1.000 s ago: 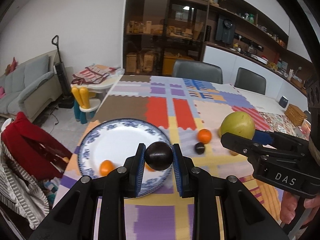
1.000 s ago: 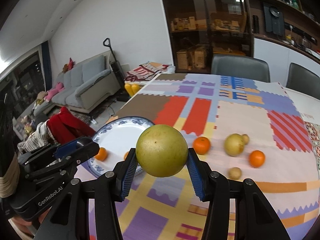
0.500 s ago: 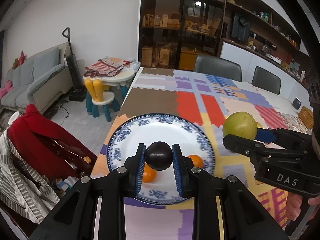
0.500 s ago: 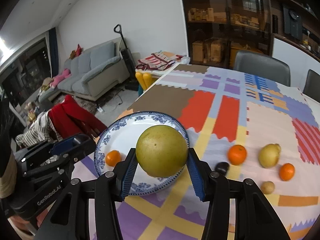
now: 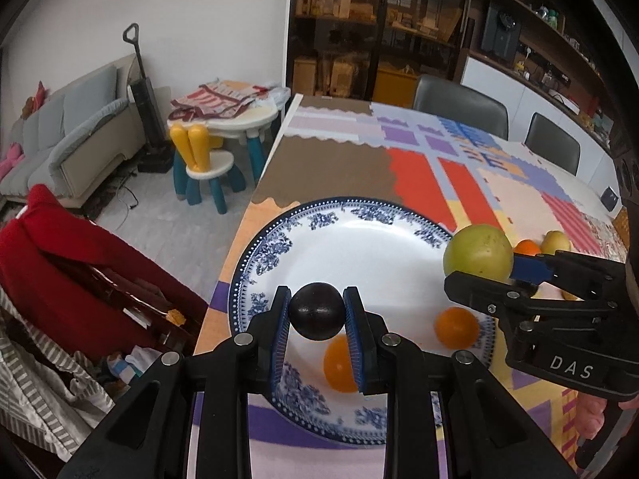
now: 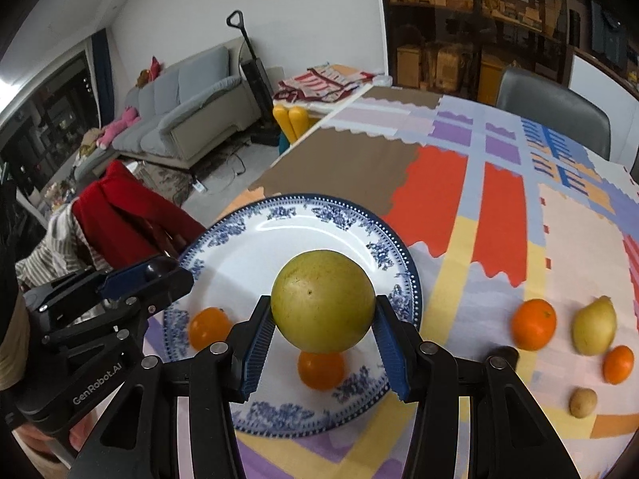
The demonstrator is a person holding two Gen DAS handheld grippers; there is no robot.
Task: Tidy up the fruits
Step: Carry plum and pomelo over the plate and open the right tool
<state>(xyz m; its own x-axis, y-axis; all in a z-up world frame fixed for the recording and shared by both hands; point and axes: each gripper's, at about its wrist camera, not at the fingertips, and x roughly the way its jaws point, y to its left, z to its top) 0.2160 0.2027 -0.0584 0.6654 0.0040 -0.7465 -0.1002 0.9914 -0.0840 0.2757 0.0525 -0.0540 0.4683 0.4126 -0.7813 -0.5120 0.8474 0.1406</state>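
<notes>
My left gripper is shut on a dark plum and holds it above the near part of a blue-and-white plate. My right gripper is shut on a big yellow-green fruit, held over the same plate; that fruit also shows in the left wrist view. Two oranges lie on the plate's near side. On the tablecloth to the right lie an orange, a yellow pear, a smaller orange, a small brown fruit and a dark fruit, partly hidden.
The plate sits near the table's left edge. Beyond that edge are a chair draped in red cloth, a child's table and yellow chair, a sofa. Grey dining chairs stand at the far side.
Both grippers have moved left and closer to the plate with their fruits held. The plate now fills the middle of both views.
</notes>
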